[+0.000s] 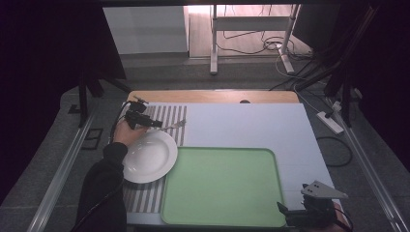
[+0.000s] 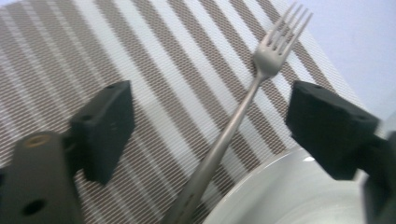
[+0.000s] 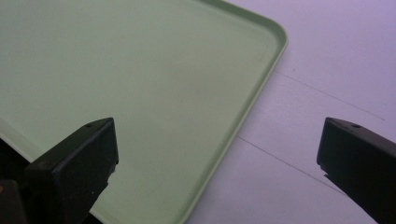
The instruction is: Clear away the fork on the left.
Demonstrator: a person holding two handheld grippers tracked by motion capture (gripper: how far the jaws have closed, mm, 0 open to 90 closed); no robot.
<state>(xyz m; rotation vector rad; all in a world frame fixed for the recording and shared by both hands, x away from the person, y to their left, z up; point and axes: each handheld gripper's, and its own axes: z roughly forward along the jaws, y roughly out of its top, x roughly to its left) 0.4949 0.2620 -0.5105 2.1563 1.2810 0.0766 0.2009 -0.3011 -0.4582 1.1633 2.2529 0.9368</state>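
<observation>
1. My left tongs [image 2: 205,135] stand wide open around the fork [image 2: 243,107], not gripping it; the fork lies on the striped placemat [image 2: 154,70], handle beside the white plate [image 1: 149,156].
2. The green tray [image 1: 223,186] in the middle is empty, so I judge the work hardly begun.
3. My right tongs [image 3: 217,163] hang wide open, holding nothing, over the tray's corner and the surface [image 3: 336,60].

Black sleeve [image 1: 104,193], black tool [image 1: 141,119] (grey three-cornered plate [image 1: 323,190])
</observation>
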